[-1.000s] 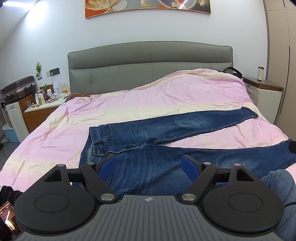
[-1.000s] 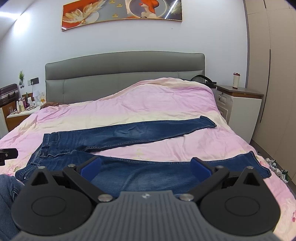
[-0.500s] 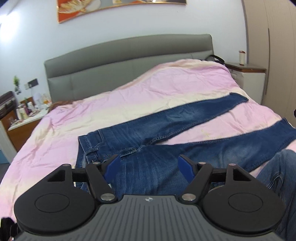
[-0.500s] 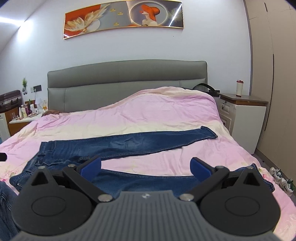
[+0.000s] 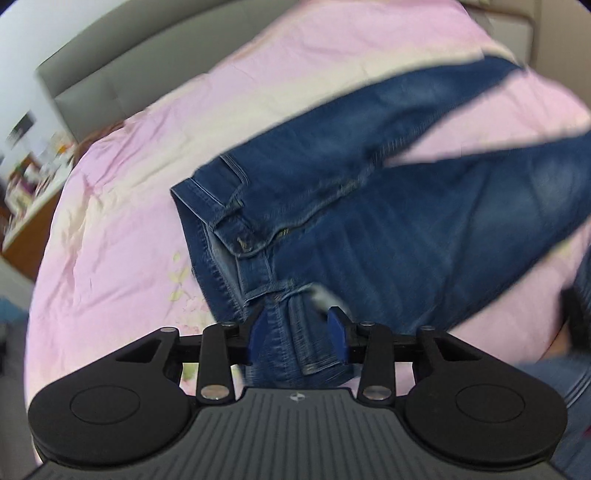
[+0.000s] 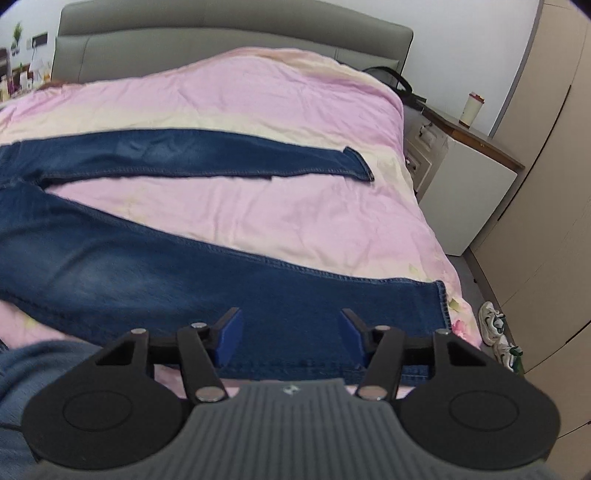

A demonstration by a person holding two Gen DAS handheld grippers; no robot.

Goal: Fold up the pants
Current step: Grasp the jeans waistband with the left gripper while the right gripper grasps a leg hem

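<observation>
Blue jeans (image 5: 388,206) lie spread on the pink bed cover, legs apart and pointing right. My left gripper (image 5: 297,332) is open, its blue pads straddling the near waistband corner (image 5: 291,332) of the jeans. In the right wrist view the near leg (image 6: 184,291) runs across the bed to its hem (image 6: 441,306), and the far leg (image 6: 184,155) lies behind it. My right gripper (image 6: 290,334) is open, low over the near leg close to the hem, holding nothing.
The pink cover (image 6: 258,92) fills the bed up to a grey headboard (image 6: 221,26). A white nightstand (image 6: 476,195) with a cup (image 6: 472,110) stands right of the bed, sneakers (image 6: 498,332) on the floor beside it. The person's denim-clad leg (image 6: 33,369) is at lower left.
Both grippers have dropped down towards the bed and tilted forward. The left now straddles the waistband; the right is low over the near leg. Both jaws have narrowed.
</observation>
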